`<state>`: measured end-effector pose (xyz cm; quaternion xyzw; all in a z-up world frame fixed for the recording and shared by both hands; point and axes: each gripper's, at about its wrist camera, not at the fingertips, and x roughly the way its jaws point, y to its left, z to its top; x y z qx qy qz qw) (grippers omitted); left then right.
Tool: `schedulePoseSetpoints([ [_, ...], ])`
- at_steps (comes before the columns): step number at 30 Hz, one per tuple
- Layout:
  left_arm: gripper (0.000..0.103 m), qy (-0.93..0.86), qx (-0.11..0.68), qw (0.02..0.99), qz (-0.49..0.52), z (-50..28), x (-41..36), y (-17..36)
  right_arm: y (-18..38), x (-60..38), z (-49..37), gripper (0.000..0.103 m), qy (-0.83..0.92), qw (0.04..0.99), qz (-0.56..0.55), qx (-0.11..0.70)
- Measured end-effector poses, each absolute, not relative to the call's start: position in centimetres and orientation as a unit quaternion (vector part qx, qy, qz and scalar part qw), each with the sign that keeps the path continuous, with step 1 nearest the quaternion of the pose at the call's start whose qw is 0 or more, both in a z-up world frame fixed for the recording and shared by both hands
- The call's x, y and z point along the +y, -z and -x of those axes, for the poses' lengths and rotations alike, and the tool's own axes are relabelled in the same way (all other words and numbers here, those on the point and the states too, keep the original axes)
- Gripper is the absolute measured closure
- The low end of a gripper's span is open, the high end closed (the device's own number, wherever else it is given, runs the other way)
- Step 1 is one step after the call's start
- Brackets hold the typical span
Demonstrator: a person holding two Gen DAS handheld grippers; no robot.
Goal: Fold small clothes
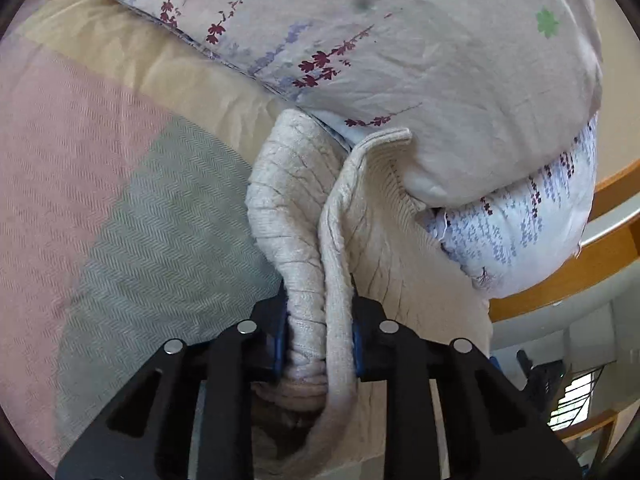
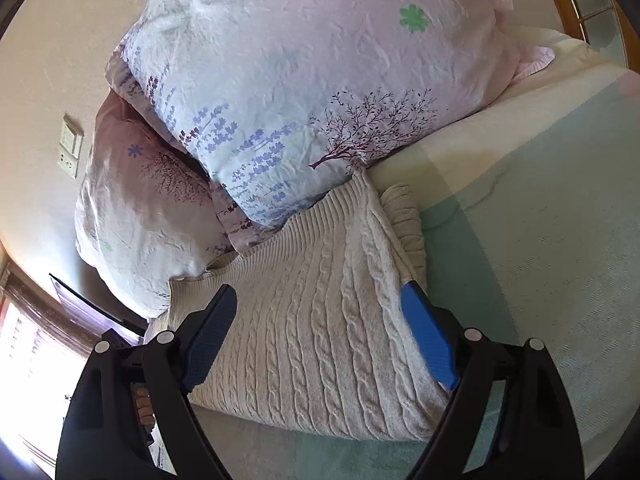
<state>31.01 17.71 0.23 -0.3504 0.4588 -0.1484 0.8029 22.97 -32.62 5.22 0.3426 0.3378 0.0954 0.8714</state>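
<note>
Left wrist view: the left hand-held gripper is clamped on a bunched fold of the cream cable-knit sweater, whose gathered length runs straight ahead from the jaws toward the floral-print pillows and touches them. It lies on the bed's pastel checked woven blanket.

Right wrist view: the right hand-held gripper stands wide apart, holding nothing, its blue pads straddling the sweater. The garment lies directly ahead and beneath, its cables running away from the gripper toward the pillows, the ribbed hem at the far end against them. The knit looks thick, soft and doubled over, so the left hand appears the one in control; the right seems ready to pinch the near edge.
</note>
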Motion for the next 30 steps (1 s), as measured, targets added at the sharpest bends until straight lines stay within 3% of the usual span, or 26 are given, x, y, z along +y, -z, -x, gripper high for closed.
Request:
schedulePoseSetpoints([
  [5,0.085,0.226,0.395,0.808,0.373,-30.7,12.5,-6.3,-5.7,-35.7,-21.3,0.017,-0.090,0.875,-0.349,0.323],
  [10,0.084,0.378,0.359,0.775,0.358,-32.6,-1.4,-11.6,-6.8,-38.6,-20.2,0.017,-0.064,0.889,-0.345,0.294],
  [11,0.081,0.409,0.362,0.758,0.358,-33.3,-5.3,-11.4,-6.7,-39.1,-20.2,0.017,-0.059,0.888,-0.351,0.291],
  [13,0.063,0.453,0.388,0.706,0.381,-34.9,-10.8,-9.9,-6.4,-40.2,-20.8,0.017,-0.050,0.883,-0.363,0.294],
  [14,0.059,0.459,0.406,0.678,0.407,-35.6,-12.5,-8.8,-6.2,-40.6,-21.2,0.017,-0.048,0.879,-0.369,0.299],
  [17,0.036,0.449,0.416,0.665,0.428,-35.7,-12.2,-8.0,-5.9,-42.1,-22.4,0.014,-0.058,0.859,-0.391,0.324],
  [19,0.017,0.408,0.396,0.723,0.393,-34.8,-9.1,-8.7,-5.9,-43.0,-23.0,0.004,-0.079,0.851,-0.400,0.330],
  [22,0.015,0.311,0.409,0.804,0.298,-33.6,-4.9,-8.6,-5.4,-42.9,-25.1,0.004,-0.110,0.833,-0.404,0.361],
  [28,0.015,0.257,0.496,0.799,0.223,-33.1,-4.3,-3.8,-1.5,-39.8,-30.4,0.007,-0.136,0.773,-0.408,0.465],
  [29,0.015,0.258,0.502,0.797,0.214,-33.0,-5.1,-3.3,-1.5,-39.7,-30.5,0.010,-0.135,0.777,-0.410,0.458],
  [30,0.015,0.260,0.506,0.796,0.208,-33.1,-6.0,-2.8,-1.7,-39.4,-30.6,0.030,-0.136,0.781,-0.405,0.456],
])
